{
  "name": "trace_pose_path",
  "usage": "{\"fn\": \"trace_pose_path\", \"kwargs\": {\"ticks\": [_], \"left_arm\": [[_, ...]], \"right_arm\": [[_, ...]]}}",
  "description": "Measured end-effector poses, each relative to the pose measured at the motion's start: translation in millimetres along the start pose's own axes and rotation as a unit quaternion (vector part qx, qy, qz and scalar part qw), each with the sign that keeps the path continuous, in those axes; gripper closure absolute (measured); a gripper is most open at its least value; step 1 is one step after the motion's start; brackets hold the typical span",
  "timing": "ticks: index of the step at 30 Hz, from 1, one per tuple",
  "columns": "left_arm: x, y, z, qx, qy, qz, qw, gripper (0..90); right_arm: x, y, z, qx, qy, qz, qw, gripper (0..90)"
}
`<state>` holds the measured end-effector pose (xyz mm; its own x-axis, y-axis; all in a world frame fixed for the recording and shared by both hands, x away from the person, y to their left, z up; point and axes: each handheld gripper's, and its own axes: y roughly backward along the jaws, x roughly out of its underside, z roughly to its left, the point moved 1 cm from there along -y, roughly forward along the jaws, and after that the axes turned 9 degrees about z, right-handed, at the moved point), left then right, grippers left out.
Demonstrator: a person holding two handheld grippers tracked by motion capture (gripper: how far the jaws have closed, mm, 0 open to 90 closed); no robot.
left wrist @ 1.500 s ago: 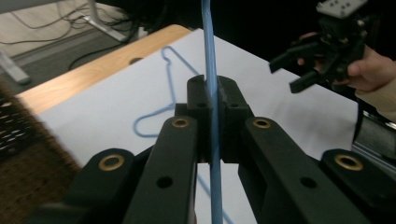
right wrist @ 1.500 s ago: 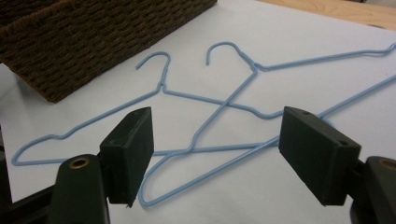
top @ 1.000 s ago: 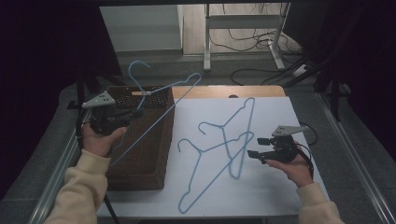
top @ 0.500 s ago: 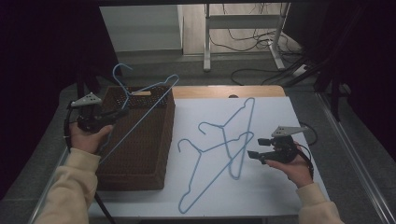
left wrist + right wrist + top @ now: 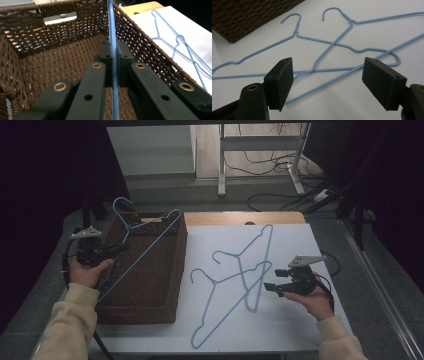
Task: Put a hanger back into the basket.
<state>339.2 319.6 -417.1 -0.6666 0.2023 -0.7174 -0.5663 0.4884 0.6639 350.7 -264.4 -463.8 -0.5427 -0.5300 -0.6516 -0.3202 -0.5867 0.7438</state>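
**Putting the blue hanger into the basket**

The job here looks like moving hangers from the table into the basket, one at a time. The left gripper (image 5: 116, 251) holds a thin blue wire coat hanger (image 5: 150, 240) over the dark brown woven wicker basket (image 5: 172, 307). To do this step well, I think the hand should tip the hanger flat and lower it until the whole of it is inside the walls. Right now its hook (image 5: 121, 205) sticks up past the far rim, so it could catch there. It is best to let go only when the wire lies on the basket floor, so it does not spring out.

In the left gripper view, the two black jaws are pressed tight together on the blue wire (image 5: 113, 53), which runs straight up between them. The basket's woven floor (image 5: 50, 67) lies just below.

The right gripper (image 5: 274, 285) waits above the white table top (image 5: 320, 237), near two more thin blue wire hangers (image 5: 245, 270) that lie crossed over each other. In the right gripper view its jaws stand wide apart, with nothing pinched between them, and the crossed hangers (image 5: 332, 45) lie on the white top just ahead. They do not touch the wire, as far as I can tell
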Motion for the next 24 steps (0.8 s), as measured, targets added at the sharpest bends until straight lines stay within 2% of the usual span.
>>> {"fn": "trace_pose_path", "kwargs": {"ticks": [3,6,9,18,21,22,24], "left_arm": [[3.6,-2.0,2.1,-0.001,0.003,0.006,1.0,85.7],[6.3,-5.7,3.1,-0.012,-0.002,0.023,0.9997,85.7],[9.8,-9.9,4.6,-0.007,0.005,0.026,0.9996,85.7],[14.9,-27.3,3.8,-0.001,0.003,0.047,0.9989,85.6],[17.6,-34.6,4.7,-0.004,0.001,0.066,0.9978,85.6],[19.7,-39.0,5.9,-0.005,0.003,0.079,0.9969,85.5],[20.3,-40.1,6.2,-0.006,0.005,0.082,0.9966,85.5]], "right_arm": [[0.0,-0.8,0.4,-0.001,-0.001,0.002,1.0,25.2],[0.0,-1.1,0.7,-0.001,-0.001,0.003,1.0,25.2],[0.2,-1.2,0.8,-0.001,-0.001,0.003,1.0,25.2],[0.8,-1.8,0.1,-0.002,-0.002,0.006,1.0,25.2],[1.0,-1.8,0.0,-0.002,-0.002,0.007,1.0,25.2],[1.1,-1.7,0.0,-0.002,-0.002,0.007,1.0,25.1],[1.3,-1.5,0.1,-0.002,-0.003,0.008,1.0,25.2]]}}
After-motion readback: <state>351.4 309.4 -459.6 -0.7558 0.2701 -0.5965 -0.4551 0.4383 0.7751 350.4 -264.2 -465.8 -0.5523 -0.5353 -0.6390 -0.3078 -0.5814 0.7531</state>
